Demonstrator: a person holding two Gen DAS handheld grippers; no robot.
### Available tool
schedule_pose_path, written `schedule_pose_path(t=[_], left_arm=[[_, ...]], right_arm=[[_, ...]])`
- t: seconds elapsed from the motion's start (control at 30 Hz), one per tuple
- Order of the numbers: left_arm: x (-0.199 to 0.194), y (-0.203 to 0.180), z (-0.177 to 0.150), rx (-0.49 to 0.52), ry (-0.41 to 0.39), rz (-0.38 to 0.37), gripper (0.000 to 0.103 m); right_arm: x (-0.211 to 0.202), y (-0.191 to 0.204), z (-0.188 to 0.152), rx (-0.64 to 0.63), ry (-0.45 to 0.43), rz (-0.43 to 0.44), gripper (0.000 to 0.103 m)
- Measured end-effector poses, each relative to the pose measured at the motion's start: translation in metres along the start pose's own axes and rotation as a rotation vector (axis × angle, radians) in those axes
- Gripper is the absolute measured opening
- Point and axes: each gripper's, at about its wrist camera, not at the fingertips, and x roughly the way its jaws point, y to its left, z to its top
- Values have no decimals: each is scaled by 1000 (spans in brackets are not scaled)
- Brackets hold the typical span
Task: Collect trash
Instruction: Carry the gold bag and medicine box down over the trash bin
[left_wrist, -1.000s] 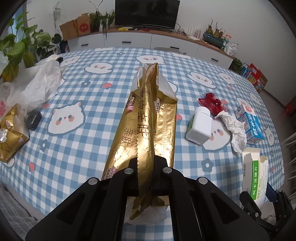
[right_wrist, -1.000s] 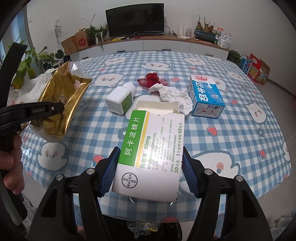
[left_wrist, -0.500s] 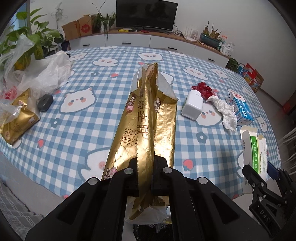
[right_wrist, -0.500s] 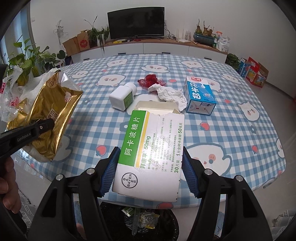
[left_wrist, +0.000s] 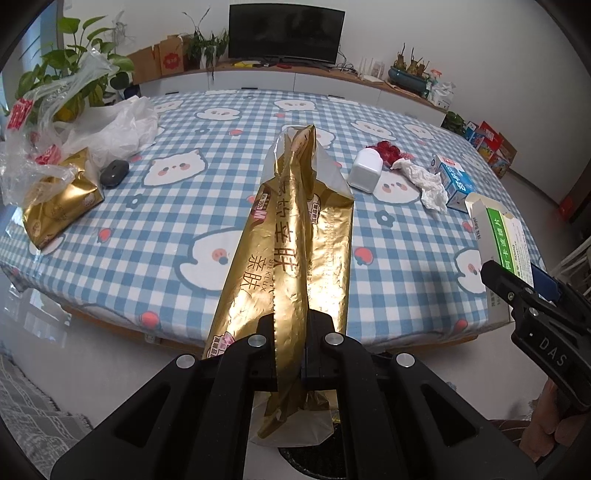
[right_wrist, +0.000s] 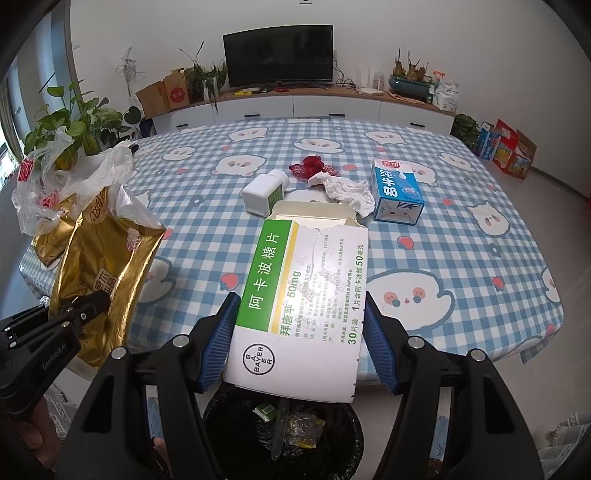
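Observation:
My left gripper (left_wrist: 290, 354) is shut on a long gold foil wrapper (left_wrist: 291, 240), held off the near table edge; the wrapper also shows in the right wrist view (right_wrist: 103, 266). My right gripper (right_wrist: 299, 332) is shut on a torn white and green medicine box (right_wrist: 303, 295), also seen in the left wrist view (left_wrist: 498, 254). A black-lined trash bin (right_wrist: 284, 432) with some litter sits on the floor right below the box. On the table lie a white pill bottle (right_wrist: 264, 192), a crumpled tissue (right_wrist: 347, 192), a red net scrap (right_wrist: 312, 164) and a blue milk carton (right_wrist: 397, 195).
The table has a blue checked cloth (right_wrist: 443, 258). At its left end are another gold wrapper (left_wrist: 59, 203), clear plastic bags (left_wrist: 107, 129), a dark oval object (left_wrist: 114, 172) and a potted plant (right_wrist: 74, 125). A TV cabinet (right_wrist: 295, 107) stands behind.
Both grippers have pulled back from over the table to beyond its near edge, still holding their items. The trash bin has come into view below the right gripper.

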Motion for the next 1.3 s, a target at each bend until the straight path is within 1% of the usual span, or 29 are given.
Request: schedule_pose_path(t=[0.33,0.63,0.77,0.87,1.1,1.3], left_arm=[[-22,7,-37,-11,0,-13,2],[-29,14,-72,-11,26,-3,2],[-24,17,-89,-12,51,7,2],[-17,20,-101,-23,75,3,2],[6,29,-132,-30,130,30,2],[22,29,-146,-18,131,38,2]], right_arm=[[-19,-3,-20,15,2,5,62],[-29,-3,-45,11,25,-1,62],[-25,-1,-59,5,41,-5,62],[-14,-2,-74,9,72,-14,62],[7,3,-105,-6,123,-20,62],[23,13,-126,-23,150,-16,62]])
